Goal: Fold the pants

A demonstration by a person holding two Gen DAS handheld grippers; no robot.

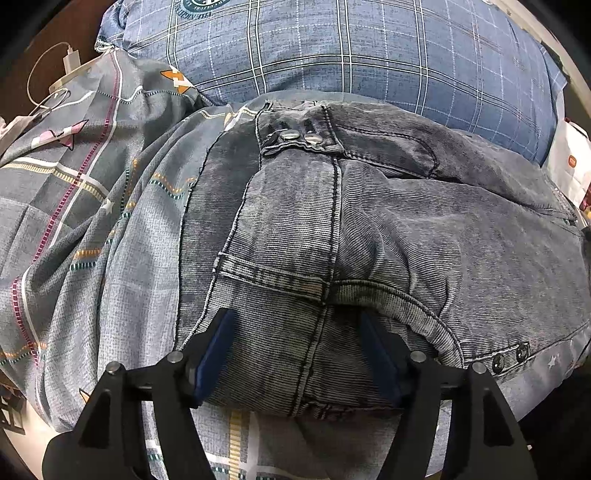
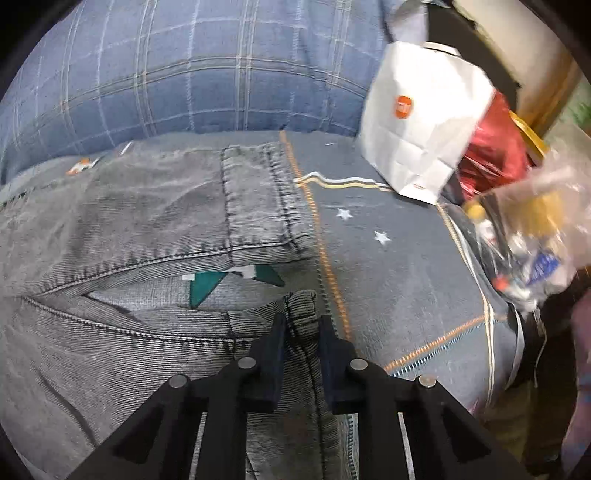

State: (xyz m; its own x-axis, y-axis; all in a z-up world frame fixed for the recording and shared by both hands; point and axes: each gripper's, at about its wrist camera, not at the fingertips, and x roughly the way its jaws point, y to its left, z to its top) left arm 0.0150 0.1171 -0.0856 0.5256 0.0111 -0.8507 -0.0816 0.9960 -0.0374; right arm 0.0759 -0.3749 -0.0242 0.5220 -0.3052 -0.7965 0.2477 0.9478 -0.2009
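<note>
- Grey washed jeans (image 1: 369,221) spread on a bed, over a grey patterned sheet (image 1: 92,221) with stars and dashed stripes; waistband with two metal snaps (image 1: 301,137) toward the pillow.
- Two more dark snaps (image 1: 509,358) at a lower edge on the right of the left view.
- Left claw (image 1: 295,354) gaping wide, a bunched fold of denim between its blue pads, which stand at the fold's sides; firm pressing not clear.
- Right claw (image 2: 301,332) nearly closed, pinching a narrow ridge of hem at the end of one leg (image 2: 301,306).
- Other leg's hem (image 2: 258,199) flat beyond it; teal print of the sheet showing in the gap between the legs.
- Blue checked pillow (image 1: 369,55) behind the jeans, with a round teal emblem (image 1: 201,7); lettering too small to read.
- White paper bag (image 2: 424,122) with an orange square logo, unreadable, at the bed's right.
- Red bag (image 2: 495,147) and blurred clear plastic bag (image 2: 535,229) of small items beside it.
- White charger and cable (image 1: 68,62) at far left.
</note>
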